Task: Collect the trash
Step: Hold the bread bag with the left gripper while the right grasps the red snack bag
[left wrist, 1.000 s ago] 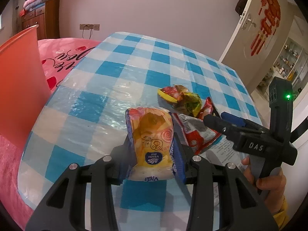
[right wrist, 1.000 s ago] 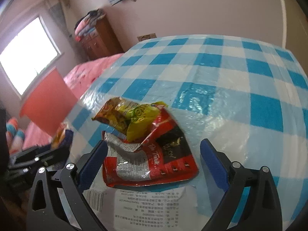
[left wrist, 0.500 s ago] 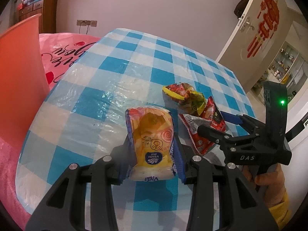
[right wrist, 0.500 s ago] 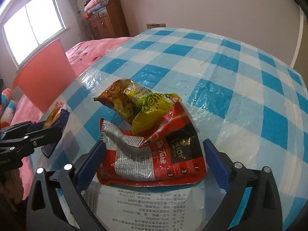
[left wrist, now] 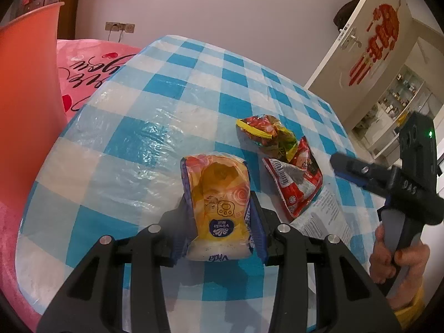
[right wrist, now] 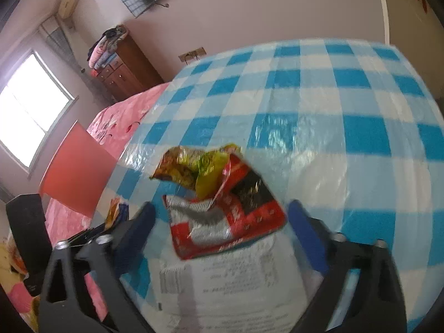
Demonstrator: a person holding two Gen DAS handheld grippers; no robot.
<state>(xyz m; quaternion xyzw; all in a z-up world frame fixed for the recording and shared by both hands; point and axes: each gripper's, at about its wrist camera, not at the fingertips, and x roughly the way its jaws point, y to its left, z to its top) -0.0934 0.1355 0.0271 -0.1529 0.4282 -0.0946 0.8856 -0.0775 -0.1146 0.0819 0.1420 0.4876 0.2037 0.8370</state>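
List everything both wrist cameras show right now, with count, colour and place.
tissue pack: one, yellow-orange, clamped in left tongs.
red wrapper: one, red and silver, on the table between the right tongs' pads, untouched.
yellow-green wrapper: one, crumpled, overlapping the red wrapper's far end.
printed paper: one, white, under the red wrapper's near edge.
table: one, blue-white check cloth.
bin: one, orange-red, left of the table.
bed: one, pink, behind the bin.
right tongs: jaws just closing, still apart.
hand: one, gripping the right handle.

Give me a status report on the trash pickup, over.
Left gripper clamped on yellow tissue pack. Right gripper closing around red wrapper, no contact yet. Printed paper underneath, nothing blocking.
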